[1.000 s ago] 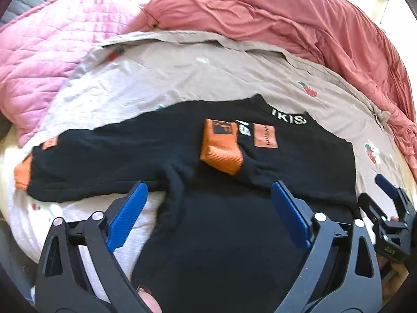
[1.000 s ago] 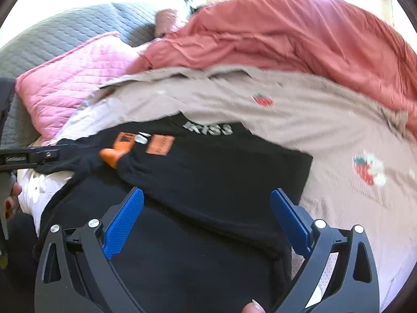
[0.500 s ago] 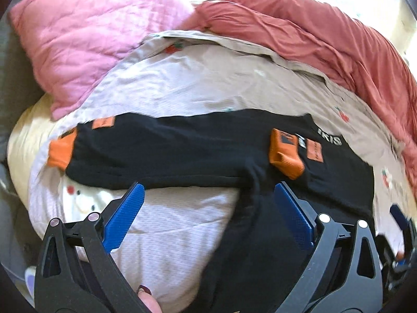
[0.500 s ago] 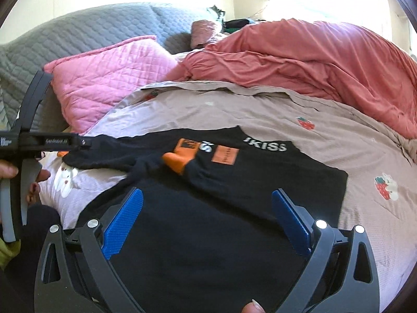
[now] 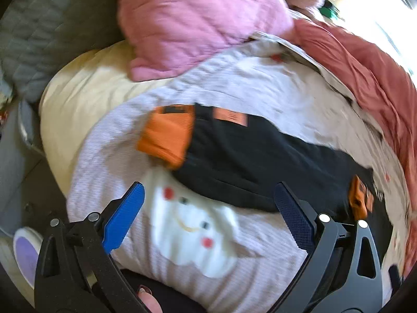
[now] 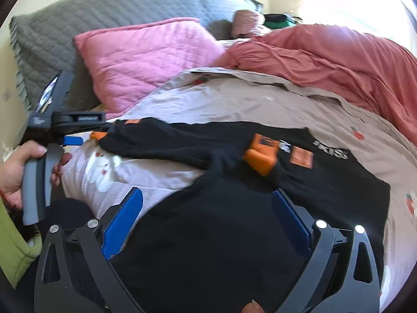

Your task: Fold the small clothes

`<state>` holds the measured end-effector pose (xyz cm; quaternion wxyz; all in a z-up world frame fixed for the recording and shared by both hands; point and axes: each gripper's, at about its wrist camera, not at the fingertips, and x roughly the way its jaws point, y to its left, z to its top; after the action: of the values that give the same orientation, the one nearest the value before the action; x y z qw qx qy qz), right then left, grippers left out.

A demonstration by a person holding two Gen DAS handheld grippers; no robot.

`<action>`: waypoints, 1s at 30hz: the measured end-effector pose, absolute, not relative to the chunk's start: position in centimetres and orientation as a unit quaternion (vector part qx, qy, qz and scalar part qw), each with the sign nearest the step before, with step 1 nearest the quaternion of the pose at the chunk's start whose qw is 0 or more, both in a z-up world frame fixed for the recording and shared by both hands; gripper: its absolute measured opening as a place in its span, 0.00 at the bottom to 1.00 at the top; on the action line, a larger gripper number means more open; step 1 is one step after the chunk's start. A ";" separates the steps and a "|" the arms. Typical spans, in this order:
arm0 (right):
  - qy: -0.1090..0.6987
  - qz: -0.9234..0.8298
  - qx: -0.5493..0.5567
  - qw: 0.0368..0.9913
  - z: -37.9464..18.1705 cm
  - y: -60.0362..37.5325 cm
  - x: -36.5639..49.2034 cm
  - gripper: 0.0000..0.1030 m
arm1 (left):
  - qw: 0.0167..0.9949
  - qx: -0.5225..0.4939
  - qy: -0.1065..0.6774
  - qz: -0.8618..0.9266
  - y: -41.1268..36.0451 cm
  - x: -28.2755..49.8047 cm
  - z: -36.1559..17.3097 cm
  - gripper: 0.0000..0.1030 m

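While the black sweater lies spread on the bed, its body fills the near part of the right wrist view, and one long sleeve stretches out to the left across the pale sheet. At the far left of that view a hand holds the left gripper, whose tips sit right at the orange cuff ending that sleeve; whether they touch the cuff cannot be told from here. From the left wrist camera, blurred by motion, the left gripper's blue pads stand wide apart with nothing between them, over a white cartoon print on the sheet, and the cuff lies just beyond them. Behind the sleeve, a pink quilted pillow leans on a grey quilted cushion. Moving toward the middle, the other sleeve is folded over the chest, its orange cuff resting beside an orange patch and white lettering. The right gripper hovers over the sweater's body, pads spread, holding nothing. To the right, a rumpled salmon blanket lies along the far side of the bed.
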<state>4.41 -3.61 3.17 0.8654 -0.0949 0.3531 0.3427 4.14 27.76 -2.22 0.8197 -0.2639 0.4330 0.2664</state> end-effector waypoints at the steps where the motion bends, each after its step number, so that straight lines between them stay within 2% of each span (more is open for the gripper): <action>1: 0.352 0.346 -0.099 0.864 3.2 -3.0 4.2 0.96 | 0.818 -0.270 0.430 0.270 28.3 4.0 -2.4 0.90; 4: 0.354 0.357 -0.113 0.857 3.0 -1.4 3.2 0.96 | 0.815 -0.291 0.416 0.279 30.2 3.4 -2.9 0.88; 7: 0.357 0.361 -0.127 0.852 2.6 -0.7 2.4 0.96 | 0.804 -0.329 0.403 0.287 32.1 3.1 -3.8 0.79; 10: 0.360 0.357 -0.146 0.850 1.9 -0.9 1.5 0.95 | 0.799 -0.357 0.387 0.291 33.7 3.4 -4.7 0.64; 11: 0.361 0.354 -0.151 0.849 1.7 -1.0 1.4 0.95 | 0.794 -0.365 0.386 0.294 34.2 3.7 -5.1 0.50; 12: 0.364 0.349 -0.157 0.849 1.4 -1.3 1.3 0.95 | 0.791 -0.373 0.384 0.296 34.5 3.9 -5.5 0.32; 15: 0.379 0.333 -0.154 0.850 0.6 -2.8 1.9 0.95 | 0.798 -0.380 0.369 0.287 34.1 4.0 -5.6 0.08; 21: 0.413 0.290 -0.111 0.856 -0.9 -7.1 4.2 0.95 | 0.843 -0.343 0.340 0.237 30.1 4.8 -1.4 0.06; 26: 0.436 0.240 -0.058 0.866 -1.4 -11.7 6.3 0.95 | 0.882 -0.307 0.321 0.156 23.7 7.5 3.4 0.06; 30: 0.437 0.198 -0.025 0.877 -1.1 -15.8 7.2 0.95 | 0.896 -0.280 0.328 0.103 17.8 10.7 5.1 0.06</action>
<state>7.20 -15.83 -1.11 0.8770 -0.0252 0.4371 0.1981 10.70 17.81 5.09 0.8965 -0.2797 0.3277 0.1033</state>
